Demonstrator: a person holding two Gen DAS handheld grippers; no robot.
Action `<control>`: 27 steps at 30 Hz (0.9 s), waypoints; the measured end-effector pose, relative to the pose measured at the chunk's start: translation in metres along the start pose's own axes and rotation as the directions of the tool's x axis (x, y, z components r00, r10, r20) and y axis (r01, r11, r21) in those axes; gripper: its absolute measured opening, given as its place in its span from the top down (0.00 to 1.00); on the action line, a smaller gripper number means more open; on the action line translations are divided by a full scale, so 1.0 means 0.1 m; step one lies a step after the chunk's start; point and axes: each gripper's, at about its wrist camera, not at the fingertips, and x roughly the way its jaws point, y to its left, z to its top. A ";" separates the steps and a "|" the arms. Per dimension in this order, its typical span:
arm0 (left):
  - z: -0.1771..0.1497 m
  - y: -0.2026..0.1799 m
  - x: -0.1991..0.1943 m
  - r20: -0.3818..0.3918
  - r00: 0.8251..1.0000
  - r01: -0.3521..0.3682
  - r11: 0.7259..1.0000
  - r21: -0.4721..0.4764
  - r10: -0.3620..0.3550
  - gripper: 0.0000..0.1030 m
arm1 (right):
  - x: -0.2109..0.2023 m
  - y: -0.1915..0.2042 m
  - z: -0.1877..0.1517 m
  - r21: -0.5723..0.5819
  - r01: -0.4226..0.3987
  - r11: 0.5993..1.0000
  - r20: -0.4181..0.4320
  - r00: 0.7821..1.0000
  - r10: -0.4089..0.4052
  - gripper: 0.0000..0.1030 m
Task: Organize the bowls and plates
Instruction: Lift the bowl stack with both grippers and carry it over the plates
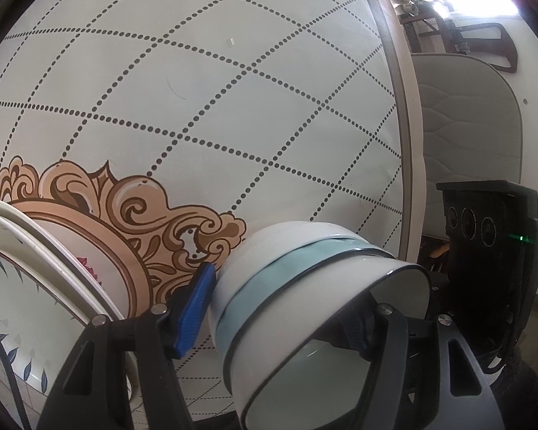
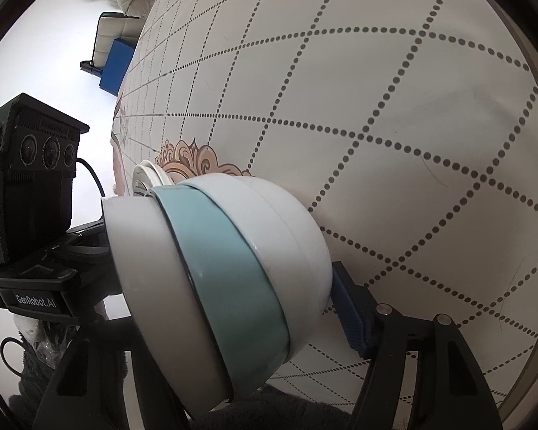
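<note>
A nest of three bowls, white, pale blue and white with a dark rim, hangs tipped on its side above the table. My left gripper is shut on it: one blue pad presses the outer bowl's base and the other finger reaches inside the mouth. My right gripper grips the same bowls; its blue pad lies against the white base, and its other finger is hidden behind the rim. A stack of plates, the top one leaf-patterned, rests at the lower left; the plates' rims peek out behind the bowls.
The table has a white cloth with dotted diamonds and a tan scroll motif. A padded chair stands past its right edge. The other gripper's black body sits at the left. A blue box lies on the floor.
</note>
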 end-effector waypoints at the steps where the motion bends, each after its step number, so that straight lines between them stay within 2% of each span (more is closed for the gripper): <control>1: 0.01 0.00 -0.01 -0.003 1.000 -0.001 1.000 -0.002 0.001 0.40 | 0.00 0.00 0.00 0.001 -0.002 1.000 -0.003 1.000 0.002 0.33; 9: 0.02 -0.03 -0.10 0.005 1.000 -0.010 1.000 0.007 0.010 0.41 | -0.03 0.03 0.01 0.017 -0.035 0.999 -0.011 0.999 0.035 0.32; 14: 0.03 -0.03 -0.15 0.013 1.000 -0.009 1.000 0.005 0.009 0.41 | -0.08 0.13 0.02 0.003 -0.027 1.000 -0.012 1.000 0.027 0.32; 27: -0.05 0.03 -0.56 0.073 0.997 -0.009 1.000 0.017 0.008 0.41 | -0.24 0.63 0.04 -0.064 -0.026 0.998 -0.013 1.000 0.025 0.32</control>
